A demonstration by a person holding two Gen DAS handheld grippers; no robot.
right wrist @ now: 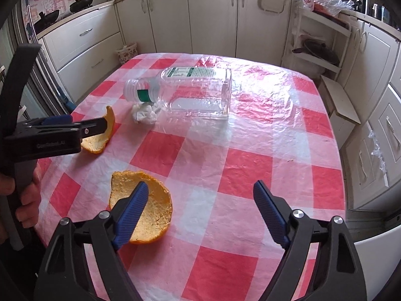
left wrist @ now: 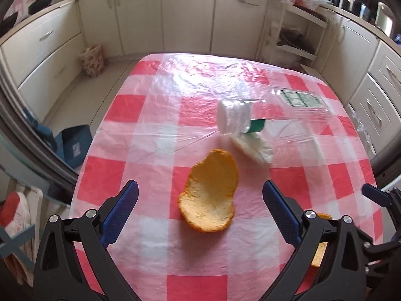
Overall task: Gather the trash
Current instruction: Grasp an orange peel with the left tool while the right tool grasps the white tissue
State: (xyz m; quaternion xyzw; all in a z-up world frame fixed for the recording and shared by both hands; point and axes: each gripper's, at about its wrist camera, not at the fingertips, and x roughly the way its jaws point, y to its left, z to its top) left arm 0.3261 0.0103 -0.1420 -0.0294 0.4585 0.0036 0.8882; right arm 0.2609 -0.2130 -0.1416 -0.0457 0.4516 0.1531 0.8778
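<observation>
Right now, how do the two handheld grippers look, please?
Both are black plastic clamps. The left gripper and right gripper each have two angled fingers with ribbed blue pads and silver bolts at the pivots. The right-wrist view shows pale lettering on the left gripper's side, and a bare hand without visible sleeve.

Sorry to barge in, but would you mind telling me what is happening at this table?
A person is clearing trash with a gripper in each hand. The left gripper hangs open over one orange peel, and the right gripper is open above a second peel. Neither holds anything. An empty bottle and a crumpled tissue lie on the checked tablecloth.
</observation>
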